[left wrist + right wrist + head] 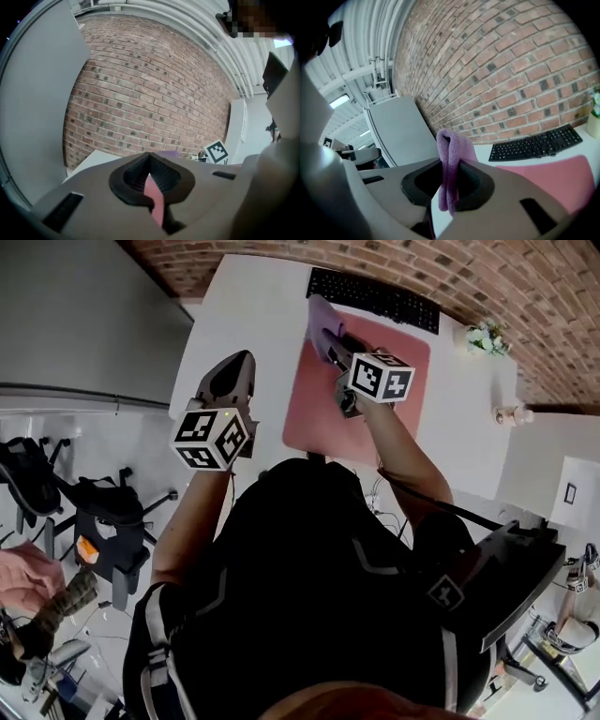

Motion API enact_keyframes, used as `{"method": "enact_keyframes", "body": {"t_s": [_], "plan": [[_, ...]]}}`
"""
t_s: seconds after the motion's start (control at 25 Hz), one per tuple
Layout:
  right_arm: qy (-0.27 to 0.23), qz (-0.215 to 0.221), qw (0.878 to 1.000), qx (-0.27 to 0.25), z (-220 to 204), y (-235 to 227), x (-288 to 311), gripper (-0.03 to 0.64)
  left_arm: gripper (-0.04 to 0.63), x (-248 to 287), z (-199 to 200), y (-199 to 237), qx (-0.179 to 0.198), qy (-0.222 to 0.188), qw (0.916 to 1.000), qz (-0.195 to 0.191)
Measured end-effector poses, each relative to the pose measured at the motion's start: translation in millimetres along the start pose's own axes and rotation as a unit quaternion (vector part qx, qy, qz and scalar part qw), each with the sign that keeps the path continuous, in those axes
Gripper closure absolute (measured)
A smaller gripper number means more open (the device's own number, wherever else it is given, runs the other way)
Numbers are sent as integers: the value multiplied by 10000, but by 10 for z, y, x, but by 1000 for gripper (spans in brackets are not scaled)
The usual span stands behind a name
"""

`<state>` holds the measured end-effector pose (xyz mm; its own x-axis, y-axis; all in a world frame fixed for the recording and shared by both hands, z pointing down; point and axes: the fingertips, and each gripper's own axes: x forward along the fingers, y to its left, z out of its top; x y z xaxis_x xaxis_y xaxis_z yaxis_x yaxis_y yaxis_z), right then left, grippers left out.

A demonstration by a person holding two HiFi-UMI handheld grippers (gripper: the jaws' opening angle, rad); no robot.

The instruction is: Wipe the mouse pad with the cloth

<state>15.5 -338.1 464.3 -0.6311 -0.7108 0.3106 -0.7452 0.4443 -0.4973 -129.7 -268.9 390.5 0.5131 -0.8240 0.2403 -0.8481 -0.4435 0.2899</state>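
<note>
The person [309,606] in black is holding the left gripper [241,362], jaws closed and empty, left of the mouse pad [314,413]. The right gripper [332,343] jaws are pinching the purple cloth [319,317] at the pad's far corner.

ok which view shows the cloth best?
Right gripper view: the purple cloth fills the centre, folded and pinched between the jaws. Head view shows it small, at the pink mouse pad's far corner. Left gripper view catches only a purple sliver.
</note>
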Motion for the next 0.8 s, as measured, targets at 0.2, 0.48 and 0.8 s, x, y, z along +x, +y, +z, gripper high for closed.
{"method": "enact_keyframes", "body": {"t_s": [0.2,0.48,0.8], "plan": [[-577,-370,9975,-145,203,216,-612,556,595,-104,152,-222,161,-202,9986,-460],[-916,-1041,9897,-353,-30,557,-1447,557,595,-466,112,-572,503,-233,9921,-1128],[-1070,-1688,9748,-985,-213,934,-2017,557,595,-889,148,-764,1266,-721,9836,-1064]]}}
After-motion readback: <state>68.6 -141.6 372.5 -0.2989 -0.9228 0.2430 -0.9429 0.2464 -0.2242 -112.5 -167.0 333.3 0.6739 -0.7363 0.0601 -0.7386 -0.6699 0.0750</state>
